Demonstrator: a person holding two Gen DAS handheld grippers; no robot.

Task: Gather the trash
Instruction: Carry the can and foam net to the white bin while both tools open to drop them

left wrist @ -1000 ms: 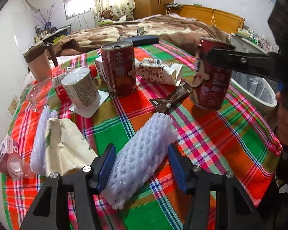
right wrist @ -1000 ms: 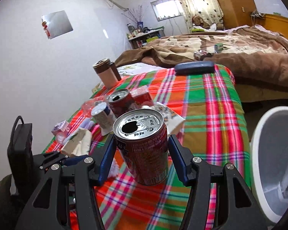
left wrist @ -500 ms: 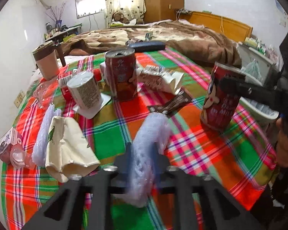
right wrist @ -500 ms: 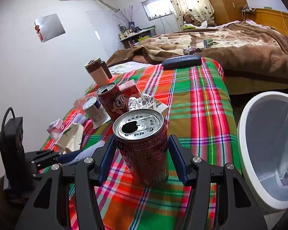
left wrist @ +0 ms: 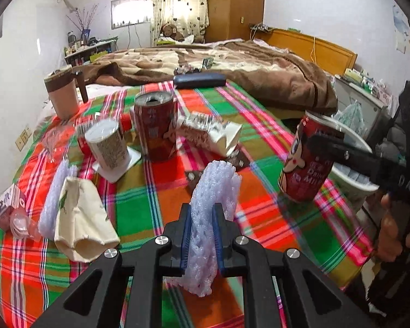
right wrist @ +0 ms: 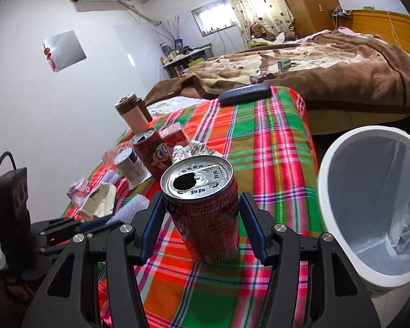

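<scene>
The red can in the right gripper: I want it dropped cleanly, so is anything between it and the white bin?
Nothing visible. The red can, held in the right gripper, hangs over the plaid tablecloth near its edge, and the white bin stands just past that edge, its mouth open and uncovered.

We see bare plaid tablecloth (right wrist: pixel 276 147) open along the side nearest the white bin (right wrist: pixel 369 207), whose mouth stands unobstructed beside the table edge. The far left is crowded: an upright red can (left wrist: pixel 155 128), a paper cup (left wrist: pixel 108 145), a crumpled carton (left wrist: pixel 213 134) and a beige bag (left wrist: pixel 82 218) block passage there.
</scene>
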